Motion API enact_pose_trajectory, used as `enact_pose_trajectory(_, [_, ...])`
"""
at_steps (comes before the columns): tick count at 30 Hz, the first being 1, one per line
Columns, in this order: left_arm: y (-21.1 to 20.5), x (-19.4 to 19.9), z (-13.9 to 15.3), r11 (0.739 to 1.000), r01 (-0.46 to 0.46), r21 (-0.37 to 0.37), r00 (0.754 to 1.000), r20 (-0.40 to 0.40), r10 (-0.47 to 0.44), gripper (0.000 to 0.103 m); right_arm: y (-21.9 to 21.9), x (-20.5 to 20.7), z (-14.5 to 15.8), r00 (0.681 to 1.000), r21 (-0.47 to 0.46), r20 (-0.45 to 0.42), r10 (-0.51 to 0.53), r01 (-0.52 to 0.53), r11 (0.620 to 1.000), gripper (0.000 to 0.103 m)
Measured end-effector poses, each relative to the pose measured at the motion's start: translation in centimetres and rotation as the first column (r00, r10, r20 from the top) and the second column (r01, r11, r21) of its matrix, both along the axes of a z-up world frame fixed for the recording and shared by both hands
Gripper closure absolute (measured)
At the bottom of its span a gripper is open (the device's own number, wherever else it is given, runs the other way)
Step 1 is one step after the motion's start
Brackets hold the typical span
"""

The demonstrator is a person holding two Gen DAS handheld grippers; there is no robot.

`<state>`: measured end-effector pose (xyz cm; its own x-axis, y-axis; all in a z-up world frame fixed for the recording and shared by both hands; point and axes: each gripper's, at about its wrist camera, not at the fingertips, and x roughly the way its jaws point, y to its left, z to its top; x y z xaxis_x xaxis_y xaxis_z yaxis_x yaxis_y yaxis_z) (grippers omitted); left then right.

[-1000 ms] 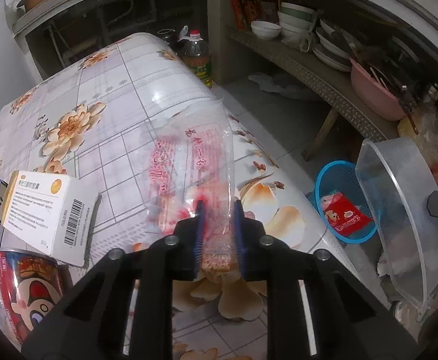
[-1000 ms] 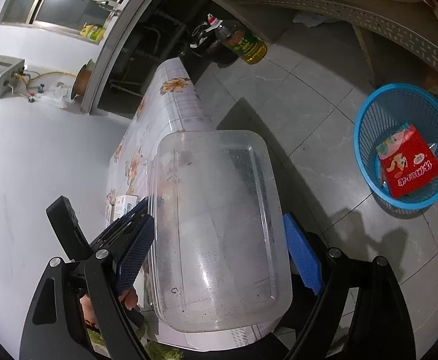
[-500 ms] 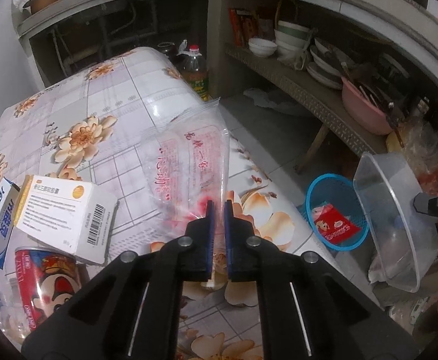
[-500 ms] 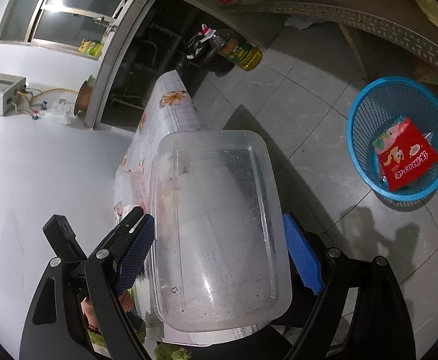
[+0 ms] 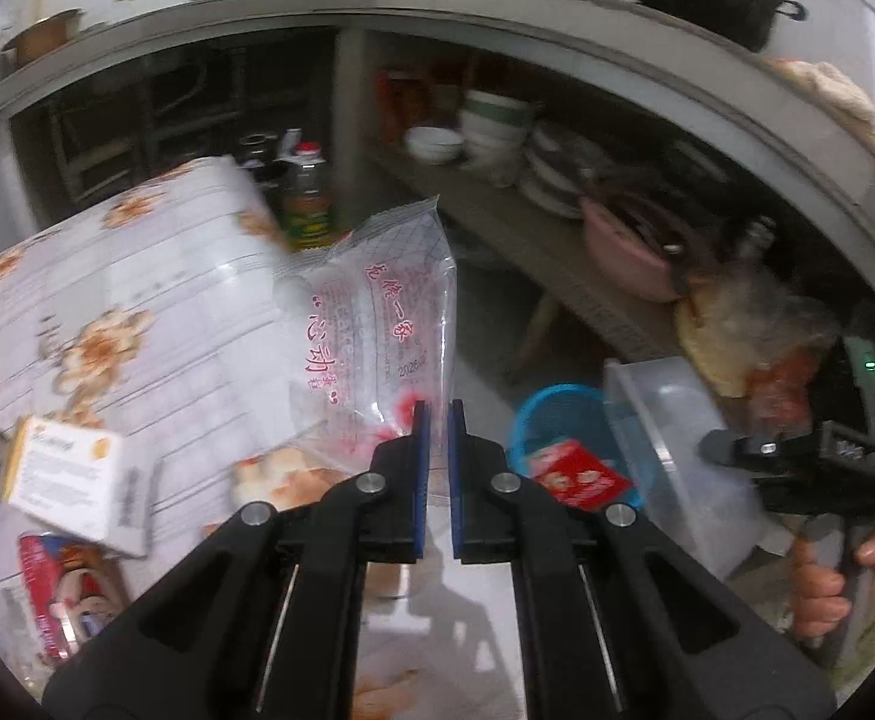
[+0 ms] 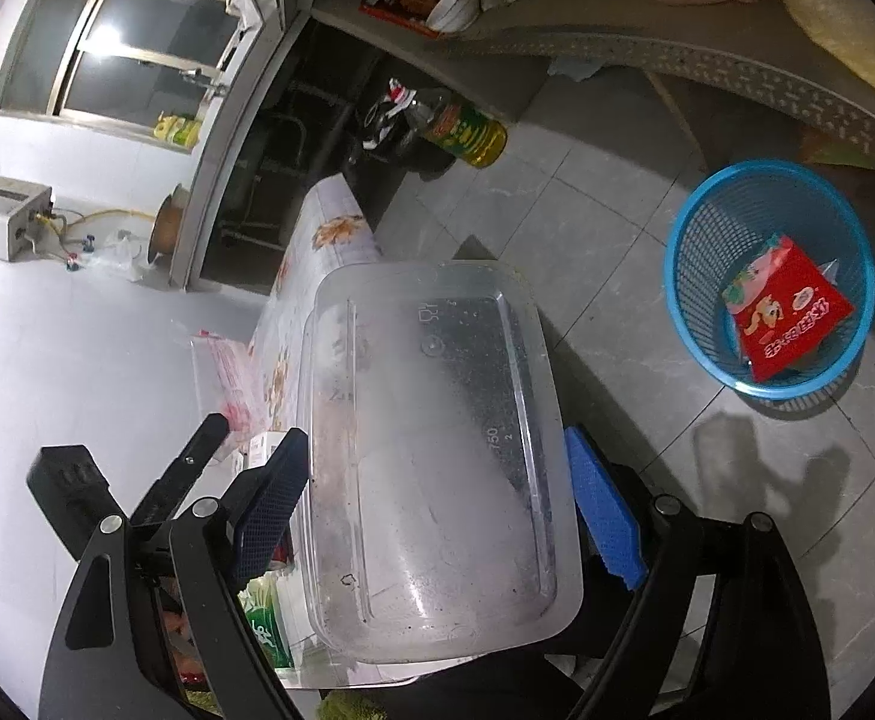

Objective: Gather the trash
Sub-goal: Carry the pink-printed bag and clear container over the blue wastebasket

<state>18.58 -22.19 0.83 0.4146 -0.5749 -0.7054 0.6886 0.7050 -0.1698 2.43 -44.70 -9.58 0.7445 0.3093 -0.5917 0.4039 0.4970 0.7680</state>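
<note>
A clear plastic bag (image 5: 377, 324) with red writing hangs in the air above the edge of the flowered table (image 5: 137, 300), pinched at its lower end by my left gripper (image 5: 434, 414), which is shut on it. The same bag (image 6: 227, 372) shows at the left of the right wrist view. My right gripper (image 6: 434, 450) holds a clear plastic container (image 6: 425, 360) across its width, both blue pads against its sides, out over the tiled floor. A blue mesh basket (image 6: 695, 300) stands on the floor to the right with a red snack packet (image 6: 785, 306) inside.
A white medicine box (image 5: 65, 474) and a red printed can (image 5: 59, 588) lie on the table's near left. An oil bottle (image 5: 305, 198) stands on the floor past the table. The low shelf (image 5: 497, 222) carries bowls and a pink basin (image 5: 623, 252).
My left gripper closed on the clear bag and raised it off the table. The right gripper carried the container a little sideways, still gripping it.
</note>
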Motion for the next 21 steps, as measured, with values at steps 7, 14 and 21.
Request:
enact_pose_trajectory(7, [-7.0,-2.3,-0.1,0.986,0.16,-0.05,0.981,-0.099,-0.165,0.099,-3.9,-4.1,0.1,0.99,-0.037,-0.007,-0.139,0.138,0.99,0.021])
enact_pose_trajectory(14, [-15.0,-2.7,-5.0,0.964,0.247,-0.094,0.893,-0.365,-0.264,0.098,-8.7,-7.9,-3.8,0.95,-0.03,-0.091,-0.299,0.297,0.954,0.021])
enact_pose_trajectory(21, [-21.3,-3.0,-11.3,0.961,0.275,0.003,0.85,-0.469,-0.241,0.097,-11.6,-8.3,-9.8,0.912,0.01,-0.18,-0.368,0.376,0.927,0.021])
